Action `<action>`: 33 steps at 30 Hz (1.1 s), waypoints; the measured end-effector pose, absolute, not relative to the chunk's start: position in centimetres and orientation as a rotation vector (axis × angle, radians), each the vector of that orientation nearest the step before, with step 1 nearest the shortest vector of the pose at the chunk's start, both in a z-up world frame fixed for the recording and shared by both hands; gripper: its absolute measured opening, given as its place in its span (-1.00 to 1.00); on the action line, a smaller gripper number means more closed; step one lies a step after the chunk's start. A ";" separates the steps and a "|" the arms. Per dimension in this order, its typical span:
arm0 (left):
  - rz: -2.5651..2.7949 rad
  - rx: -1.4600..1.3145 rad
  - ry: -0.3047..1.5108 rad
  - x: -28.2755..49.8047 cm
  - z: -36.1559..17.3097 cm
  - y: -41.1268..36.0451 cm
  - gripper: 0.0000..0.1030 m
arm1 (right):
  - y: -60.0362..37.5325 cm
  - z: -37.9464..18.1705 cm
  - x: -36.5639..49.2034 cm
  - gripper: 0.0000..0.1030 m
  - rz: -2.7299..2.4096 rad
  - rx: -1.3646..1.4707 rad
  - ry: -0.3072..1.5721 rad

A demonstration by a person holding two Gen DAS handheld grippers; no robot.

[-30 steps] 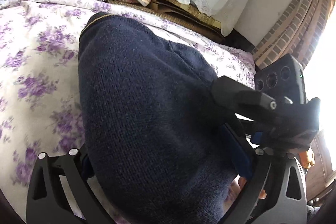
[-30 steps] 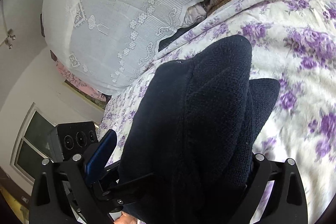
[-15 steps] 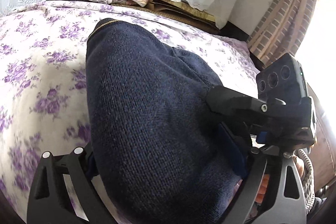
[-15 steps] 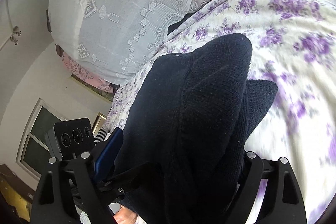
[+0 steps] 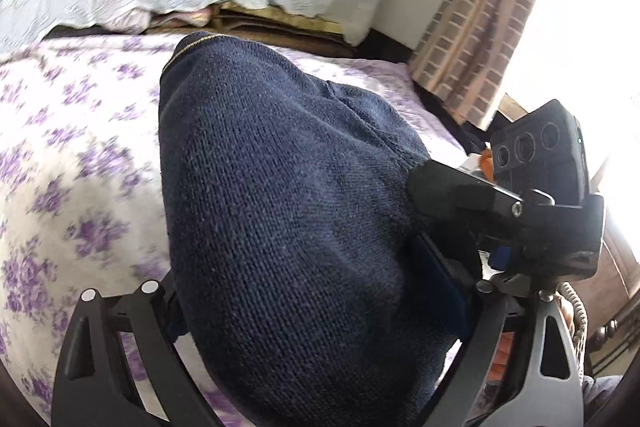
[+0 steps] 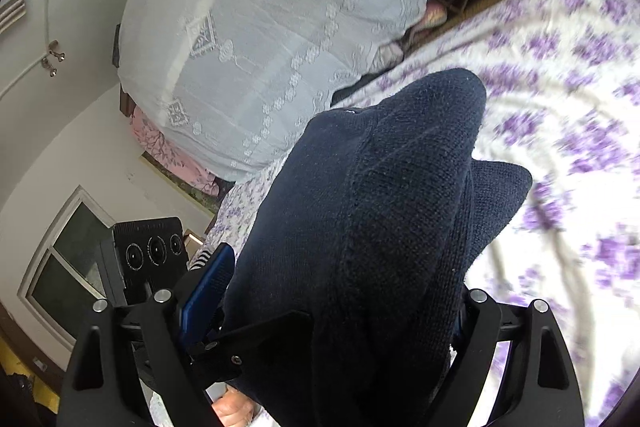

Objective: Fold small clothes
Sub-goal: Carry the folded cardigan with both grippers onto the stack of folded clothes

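A folded navy knit sweater (image 5: 280,187) fills the middle of both wrist views, bunched into a thick bundle above the floral bed sheet (image 5: 60,167). My left gripper (image 5: 320,291) has its jaws wide and pressed against the bundle's two sides. In the right wrist view the same sweater (image 6: 380,207) sits between the wide jaws of my right gripper (image 6: 320,299), which also grips it. The other gripper shows at the side of each view, right beside the cloth. The inner pads are mostly hidden by the knit.
A white lace cover (image 6: 280,7) drapes over a pile at the head of the bed. A checked curtain (image 5: 480,7) and a bright window lie to the right, with dark wooden furniture (image 5: 616,267) beside the bed. The purple-flowered sheet (image 6: 560,107) spreads wide around the sweater.
Both grippers have travelled together across the bed and risen a little, carrying the sweater bundle. The jaws have drawn in slightly on it. The curtain and window now show more.
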State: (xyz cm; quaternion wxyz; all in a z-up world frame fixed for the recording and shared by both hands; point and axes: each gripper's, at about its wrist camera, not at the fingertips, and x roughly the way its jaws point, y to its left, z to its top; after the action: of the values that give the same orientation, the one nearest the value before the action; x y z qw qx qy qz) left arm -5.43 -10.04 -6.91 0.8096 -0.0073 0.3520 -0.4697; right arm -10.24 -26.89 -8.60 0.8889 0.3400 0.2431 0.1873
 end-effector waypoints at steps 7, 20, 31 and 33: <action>-1.100 0.049 0.702 -8.8 -2.2 -15.5 0.76 | -31.6 -5.1 -15.1 0.72 0.307 0.687 0.415; -1.335 0.156 0.618 -15.5 4.5 -28.8 0.77 | -42.7 1.6 -27.0 0.71 0.082 0.654 0.264; -1.521 0.230 0.658 -22.1 4.8 -39.8 0.77 | -50.6 1.8 -36.3 0.71 -0.115 0.686 0.205; -1.537 0.250 0.673 -23.0 4.1 -41.4 0.77 | -51.9 0.8 -37.4 0.71 -0.126 0.712 0.201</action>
State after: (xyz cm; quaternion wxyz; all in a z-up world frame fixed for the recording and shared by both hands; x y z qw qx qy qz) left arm -23.00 -41.36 4.09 0.6615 0.1105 0.2977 -0.6795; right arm -37.45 -51.89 0.85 0.9304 0.3476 0.0984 -0.0617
